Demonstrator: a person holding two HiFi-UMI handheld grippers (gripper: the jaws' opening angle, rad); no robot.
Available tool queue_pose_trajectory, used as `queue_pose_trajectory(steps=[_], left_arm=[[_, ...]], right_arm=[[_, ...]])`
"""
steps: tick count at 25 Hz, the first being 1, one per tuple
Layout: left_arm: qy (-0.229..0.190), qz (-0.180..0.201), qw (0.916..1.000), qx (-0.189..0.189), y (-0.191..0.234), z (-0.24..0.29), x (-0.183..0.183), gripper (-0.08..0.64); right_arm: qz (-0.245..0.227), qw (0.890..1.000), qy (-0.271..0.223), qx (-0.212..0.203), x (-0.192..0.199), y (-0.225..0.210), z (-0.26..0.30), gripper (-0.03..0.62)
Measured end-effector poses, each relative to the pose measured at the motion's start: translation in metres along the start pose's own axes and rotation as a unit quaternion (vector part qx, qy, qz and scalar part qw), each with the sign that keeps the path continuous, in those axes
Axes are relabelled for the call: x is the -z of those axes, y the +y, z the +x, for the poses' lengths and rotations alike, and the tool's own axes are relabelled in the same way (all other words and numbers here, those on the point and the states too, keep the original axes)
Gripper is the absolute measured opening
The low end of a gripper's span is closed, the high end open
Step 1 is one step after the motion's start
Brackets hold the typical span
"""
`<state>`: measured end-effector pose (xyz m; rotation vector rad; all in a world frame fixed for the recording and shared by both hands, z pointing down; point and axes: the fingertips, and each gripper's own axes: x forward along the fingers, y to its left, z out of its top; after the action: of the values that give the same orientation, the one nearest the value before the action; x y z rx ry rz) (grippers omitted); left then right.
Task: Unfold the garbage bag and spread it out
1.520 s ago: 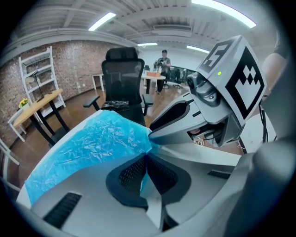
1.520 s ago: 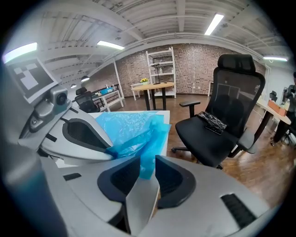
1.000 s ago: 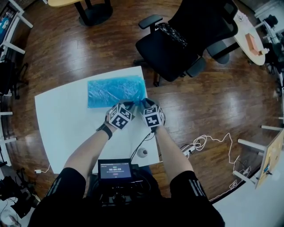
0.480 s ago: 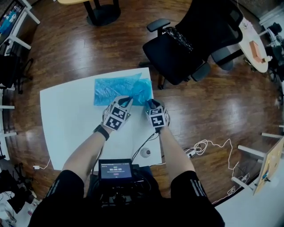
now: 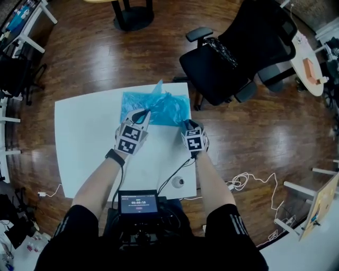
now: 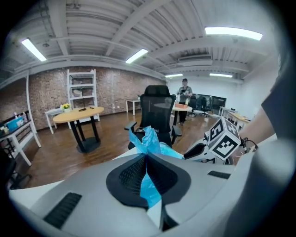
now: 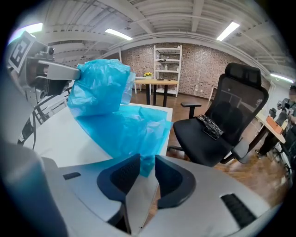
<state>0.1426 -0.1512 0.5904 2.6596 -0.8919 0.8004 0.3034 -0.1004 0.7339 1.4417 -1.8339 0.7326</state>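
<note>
A blue garbage bag (image 5: 164,106) lies partly folded at the far right corner of the white table (image 5: 85,137). My left gripper (image 5: 142,114) is shut on a layer of the blue film (image 6: 149,139) and holds it off the table, so the film rises in a crumpled peak. The right gripper (image 5: 188,125) rests low at the bag's near right corner. Its jaws stand apart, and the corner of the bag (image 7: 125,129) lies between the right gripper's (image 7: 147,159) fingers with a gap showing. In the right gripper view, the left gripper (image 7: 74,73) holds the raised film at upper left.
A black office chair (image 5: 233,58) stands just beyond the table's far right corner. A device with a screen (image 5: 137,202) sits at my chest, and a cable runs to a small round object (image 5: 180,181) near the table's front edge. A round table's base (image 5: 132,13) is farther off.
The left gripper has risen and moved left, away from the right one, pulling a layer of the bag up into a peak. The right gripper has stayed at the bag's near corner.
</note>
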Motion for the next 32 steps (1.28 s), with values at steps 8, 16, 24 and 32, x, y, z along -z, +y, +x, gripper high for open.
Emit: queue_pose_trajectory(steps=[8, 16, 24, 32], left_arm=[[-0.012, -0.017, 0.9979, -0.061, 0.055, -0.047, 0.007, 0.001], [-0.015, -0.031, 0.9927, -0.115, 0.104, -0.088, 0.03, 0.001], [-0.021, -0.053, 0.9846, -0.165, 0.149, -0.117, 0.055, 0.001], [-0.017, -0.051, 0.9846, -0.166, 0.149, -0.12, 0.058, 0.001]], right_arm=[[-0.009, 1.0, 0.004, 0.007, 0.0, -0.002, 0.001, 0.138], [-0.021, 1.0, 0.012, 0.018, 0.0, -0.004, 0.003, 0.138], [-0.039, 0.999, 0.023, 0.025, -0.003, -0.001, 0.002, 0.138], [-0.119, 0.992, 0.013, 0.046, -0.027, 0.009, -0.003, 0.13]])
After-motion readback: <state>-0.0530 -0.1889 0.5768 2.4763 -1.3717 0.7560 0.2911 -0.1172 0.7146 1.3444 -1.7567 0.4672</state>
